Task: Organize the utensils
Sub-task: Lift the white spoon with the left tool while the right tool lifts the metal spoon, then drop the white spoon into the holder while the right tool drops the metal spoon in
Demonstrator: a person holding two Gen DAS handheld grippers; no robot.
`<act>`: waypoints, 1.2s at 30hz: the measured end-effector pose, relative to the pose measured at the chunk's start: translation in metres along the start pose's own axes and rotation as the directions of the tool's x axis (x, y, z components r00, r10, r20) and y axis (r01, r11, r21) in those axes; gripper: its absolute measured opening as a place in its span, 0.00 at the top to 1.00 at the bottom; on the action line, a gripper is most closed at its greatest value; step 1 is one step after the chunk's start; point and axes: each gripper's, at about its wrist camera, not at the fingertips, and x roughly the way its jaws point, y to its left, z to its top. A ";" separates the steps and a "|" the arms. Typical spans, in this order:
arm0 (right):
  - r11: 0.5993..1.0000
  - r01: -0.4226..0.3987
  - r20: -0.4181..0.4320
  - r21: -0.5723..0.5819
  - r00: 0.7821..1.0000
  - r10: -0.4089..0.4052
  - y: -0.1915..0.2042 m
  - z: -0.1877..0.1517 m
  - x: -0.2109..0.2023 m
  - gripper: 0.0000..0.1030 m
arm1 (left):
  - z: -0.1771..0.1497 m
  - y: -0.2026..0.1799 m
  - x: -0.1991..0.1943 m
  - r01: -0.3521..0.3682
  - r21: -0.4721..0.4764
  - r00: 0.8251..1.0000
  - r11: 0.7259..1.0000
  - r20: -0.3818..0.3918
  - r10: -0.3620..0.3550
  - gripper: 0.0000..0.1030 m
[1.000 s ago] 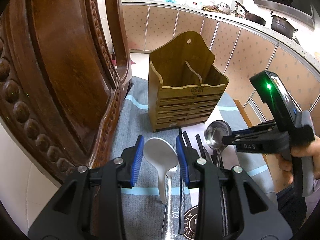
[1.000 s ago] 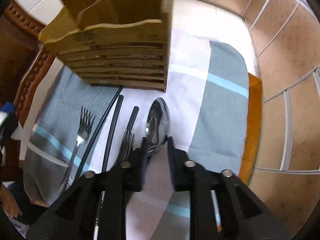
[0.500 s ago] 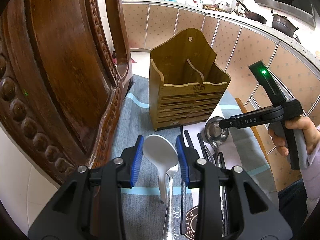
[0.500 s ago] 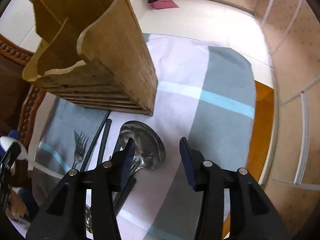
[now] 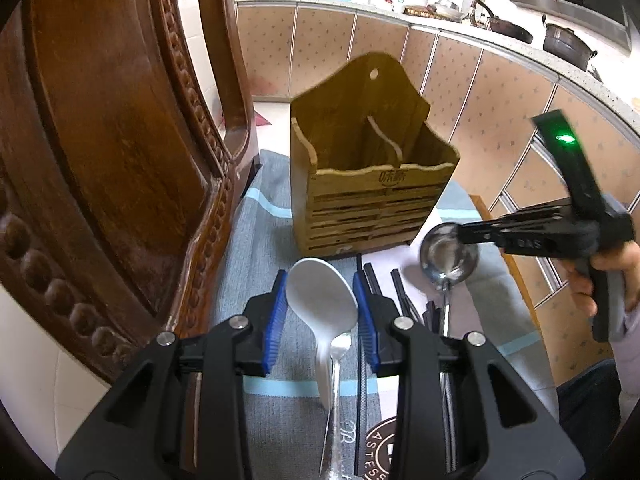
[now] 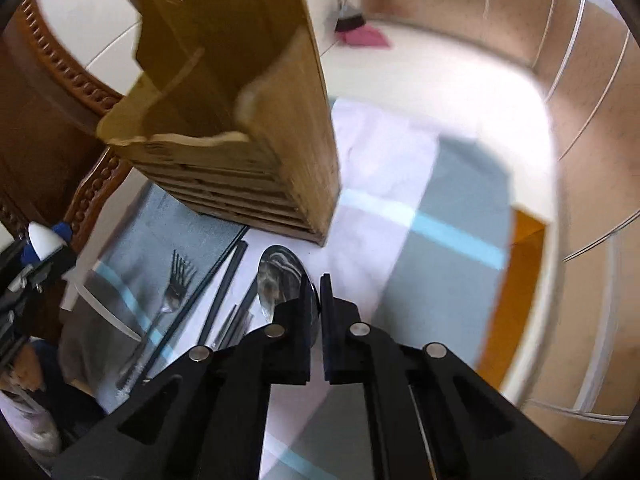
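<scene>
A wooden utensil holder (image 5: pixel 372 184) with two empty compartments stands upright on the striped cloth. Just in front of it my left gripper (image 5: pixel 320 284) is shut on the bowl of a white spoon (image 5: pixel 322 300), its blue pads pressing both sides. To the right, my right gripper (image 5: pixel 462 234) is shut on the rim of a metal ladle (image 5: pixel 448 252). In the right wrist view the ladle's bowl (image 6: pixel 280 276) sits at the left jaw, its edge between the nearly touching jaws of that gripper (image 6: pixel 318 292). The holder (image 6: pixel 240 140) is close ahead and blurred.
Black chopsticks (image 6: pixel 228 280), a fork (image 6: pixel 176 292) and other cutlery lie on the cloth (image 6: pixel 440 280) in front of the holder. A carved wooden chair back (image 5: pixel 100 120) rises on the left. The table's edge (image 6: pixel 524 280) runs along the right. A person's hand (image 5: pixel 612 276) grips the right tool.
The right gripper stood open over the ladle's bowl half a second ago; now it has shut on the rim and risen a little. The left gripper and white spoon have not moved.
</scene>
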 end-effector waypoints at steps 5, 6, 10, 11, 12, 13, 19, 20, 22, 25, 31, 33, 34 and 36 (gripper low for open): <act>0.987 0.153 0.152 -0.053 0.978 -0.143 0.026 -0.009 -0.066 0.96 | 0.000 0.000 -0.019 0.014 -0.012 0.999 1.000 0.047 -0.014 0.69; 0.982 0.180 0.181 -0.054 0.969 -0.168 0.031 -0.010 -0.078 0.96 | 0.001 0.000 -0.025 0.021 -0.020 0.998 1.000 0.060 -0.019 0.69; 0.955 0.290 0.289 -0.053 0.920 -0.263 0.045 -0.010 -0.121 0.96 | 0.008 -0.004 -0.049 -0.011 -0.031 0.993 0.999 0.120 0.015 0.69; 0.943 0.329 0.329 -0.046 0.897 -0.297 0.049 -0.007 -0.135 0.96 | 0.013 -0.006 -0.056 -0.028 -0.028 0.989 0.999 0.144 0.031 0.69; 0.936 0.349 0.354 -0.039 0.881 -0.314 0.050 -0.004 -0.145 0.96 | 0.016 -0.007 -0.061 -0.038 -0.029 0.986 0.999 0.159 0.042 0.69; 0.926 0.377 0.390 -0.025 0.857 -0.338 0.053 -0.002 -0.157 0.96 | 0.022 -0.009 -0.068 -0.056 -0.032 0.981 0.998 0.185 0.061 0.69; 0.870 0.490 0.523 0.056 0.728 -0.443 0.065 0.022 -0.209 0.96 | 0.074 -0.015 -0.088 -0.086 -0.058 0.939 0.995 0.330 0.100 0.69; 0.857 0.510 0.544 0.065 0.702 -0.459 0.068 0.028 -0.214 0.96 | 0.086 -0.014 -0.087 -0.071 -0.063 0.937 0.996 0.339 0.088 0.69; 0.831 0.550 0.568 0.079 0.660 -0.491 0.071 0.037 -0.220 0.96 | 0.103 -0.015 -0.083 -0.063 -0.068 0.933 0.996 0.350 0.083 0.69; 0.804 0.587 0.582 0.093 0.623 -0.522 0.071 0.058 -0.218 0.96 | 0.122 -0.021 -0.076 -0.081 -0.053 0.923 0.995 0.374 0.095 0.69; 0.748 0.643 0.577 0.165 0.551 -0.602 0.047 0.103 -0.190 0.96 | 0.144 -0.026 -0.044 -0.097 -0.059 0.922 0.993 0.372 0.112 0.69; 0.737 0.646 0.589 0.196 0.523 -0.615 0.042 0.113 -0.179 0.96 | 0.146 -0.023 -0.036 -0.094 -0.067 0.921 0.993 0.372 0.112 0.69; 0.732 0.649 0.598 0.208 0.507 -0.620 0.041 0.114 -0.173 0.96 | 0.147 -0.022 -0.030 -0.094 -0.071 0.920 0.993 0.374 0.114 0.69; 0.731 0.649 0.608 0.210 0.499 -0.617 0.041 0.113 -0.159 0.96 | 0.147 -0.021 -0.018 -0.097 -0.073 0.921 0.993 0.372 0.118 0.69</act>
